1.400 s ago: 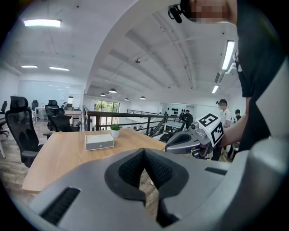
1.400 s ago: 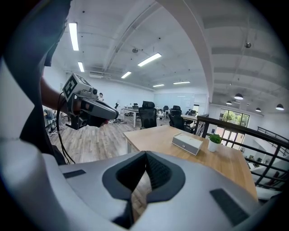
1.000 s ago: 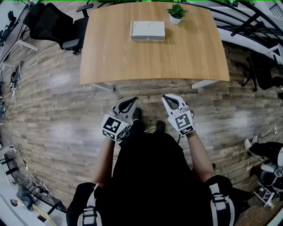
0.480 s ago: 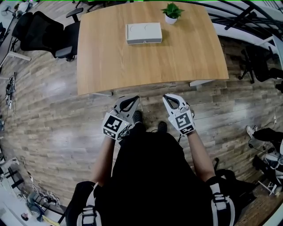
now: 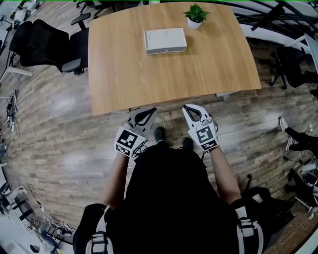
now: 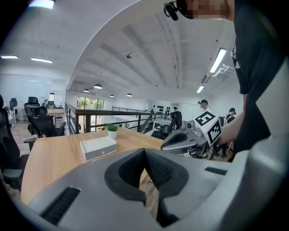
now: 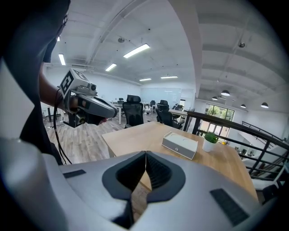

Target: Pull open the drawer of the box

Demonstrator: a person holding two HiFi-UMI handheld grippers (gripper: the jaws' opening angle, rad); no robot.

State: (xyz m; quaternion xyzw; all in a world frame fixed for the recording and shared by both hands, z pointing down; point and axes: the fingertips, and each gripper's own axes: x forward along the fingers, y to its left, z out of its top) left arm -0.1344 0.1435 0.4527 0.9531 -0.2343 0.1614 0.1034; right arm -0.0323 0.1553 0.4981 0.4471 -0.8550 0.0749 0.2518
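The box (image 5: 165, 40) is set far back on the wooden table (image 5: 149, 74), near a potted plant (image 5: 195, 15), its drawer seemingly closed. The left gripper (image 5: 150, 111) and right gripper (image 5: 185, 108) are held pressed together and empty at the near edge, presumably in approach.

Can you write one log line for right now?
left gripper: shut, empty | right gripper: shut, empty | box: on table, untouched | drawer: closed

Smooth pale-wood table (image 5: 149, 74), matt white box (image 5: 165, 40), glossy plank floor (image 5: 59, 144)
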